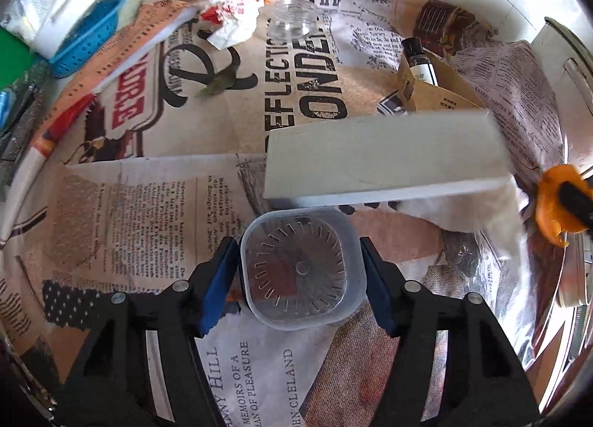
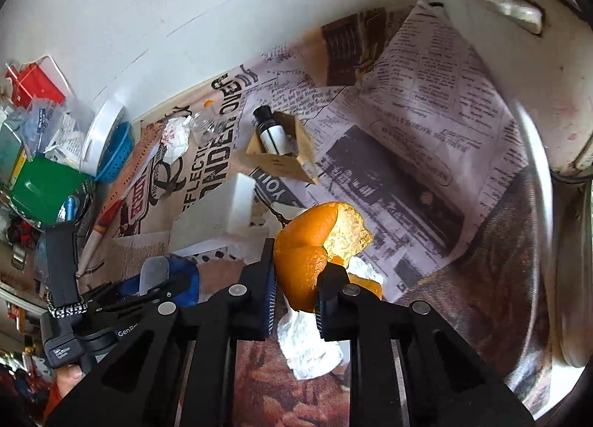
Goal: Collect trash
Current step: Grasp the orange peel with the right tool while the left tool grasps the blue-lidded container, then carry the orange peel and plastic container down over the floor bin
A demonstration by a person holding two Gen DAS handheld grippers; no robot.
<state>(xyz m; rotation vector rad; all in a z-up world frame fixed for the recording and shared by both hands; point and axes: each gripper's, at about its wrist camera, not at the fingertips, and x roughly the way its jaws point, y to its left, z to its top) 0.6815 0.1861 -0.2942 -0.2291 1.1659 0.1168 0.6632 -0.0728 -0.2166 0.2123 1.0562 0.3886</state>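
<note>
The left gripper point(image 1: 300, 271) is gripping a small translucent plastic tub point(image 1: 302, 269) by its two sides, fingers point(image 1: 218, 282) pressed against the walls, mouth facing the camera. The tub is being held above the newspaper-print table cover point(image 1: 148, 212), just on the near side of a white foam block point(image 1: 381, 156).

The right gripper point(image 2: 296, 297) is pinching a piece of orange peel point(image 2: 315, 245), fingers narrow, closed on the rind; the pith side is turned to the right. A crumpled white tissue point(image 2: 307, 345) is lying below it on the cover. In the left wrist view the same peel point(image 1: 559, 201) is showing at the far right edge, well apart from the tub.

Judgement: the step in hand is carrying the peel over to the tub and dropping it in. To do it well, the tub should be kept level and its mouth turned upward, the peel brought directly over the opening before the fingers are released, since the peel looks nearly as wide as the mouth. I cannot tell whether the tub already contains anything; the view through its base is poor.

Other trash is waiting farther back: a crumpled red-and-white wrapper point(image 1: 229, 19) and a clear cup point(image 1: 294, 17).
</note>
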